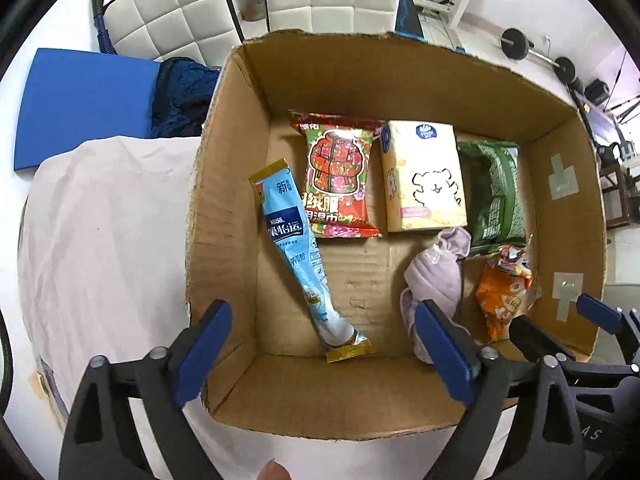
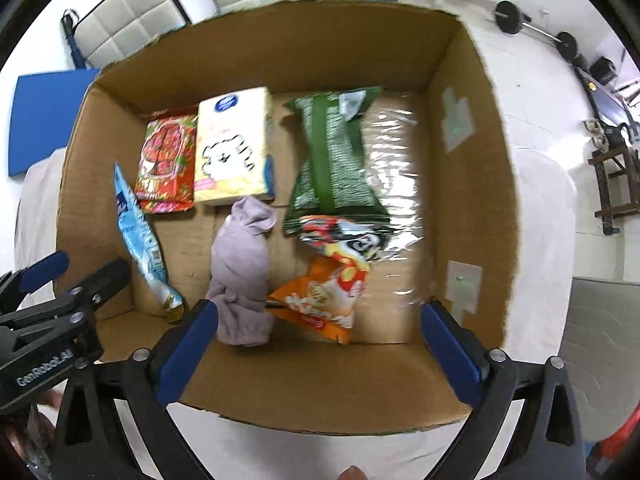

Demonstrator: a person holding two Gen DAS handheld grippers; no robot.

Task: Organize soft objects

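Observation:
An open cardboard box (image 1: 224, 200) (image 2: 472, 208) holds several soft items: a long blue sachet (image 1: 302, 256) (image 2: 140, 240), a red wet-wipe pack (image 1: 340, 176) (image 2: 166, 164), a yellow tissue pack (image 1: 422, 176) (image 2: 234, 148), a green pack (image 1: 498, 192) (image 2: 336, 160), a rolled lilac sock (image 1: 434, 276) (image 2: 240, 276) and an orange snack bag (image 1: 504, 292) (image 2: 320, 296). My left gripper (image 1: 320, 356) hangs open and empty over the box's near left corner. My right gripper (image 2: 320, 352) hangs open and empty over the near wall.
The box stands on a white cloth-covered surface (image 1: 100, 240). A blue mat (image 1: 80, 104) and dark blue cloth (image 1: 180, 96) lie beyond the left side. White padded panels (image 1: 168, 12) and barbell weights (image 1: 516, 42) are at the back. The right gripper shows at the left wrist view's lower right (image 1: 576, 332).

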